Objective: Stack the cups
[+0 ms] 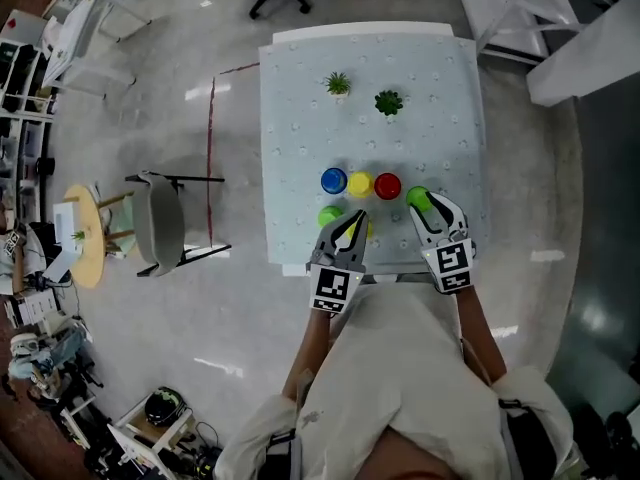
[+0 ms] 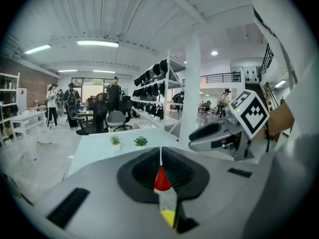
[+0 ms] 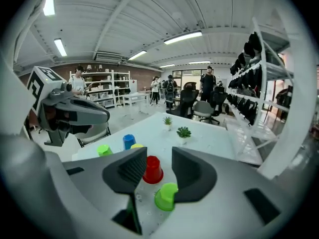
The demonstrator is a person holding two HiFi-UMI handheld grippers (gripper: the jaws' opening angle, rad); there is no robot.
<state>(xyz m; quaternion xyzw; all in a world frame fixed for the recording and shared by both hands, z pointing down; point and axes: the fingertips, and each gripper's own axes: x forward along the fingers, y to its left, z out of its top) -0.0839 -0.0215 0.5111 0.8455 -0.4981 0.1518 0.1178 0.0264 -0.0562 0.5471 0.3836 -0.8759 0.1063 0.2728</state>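
- Now I'm holding my left tongs [image 1: 352, 218] shut, empty.
- My right tongs [image 1: 428, 208] are hanging open over a green cup [image 1: 417, 197].
- Blue cup [image 1: 333, 180], yellow cup [image 1: 360, 184] and red cup [image 1: 388, 185] are standing in a row on the table [image 1: 300, 118].
- Another green cup [image 1: 330, 214] is sitting beside my left tongs.

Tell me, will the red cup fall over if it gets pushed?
It would probably slide, not tip: the red cup sits upside down, wide rim on the table. It looks like thin plastic, so likely light and squashy.
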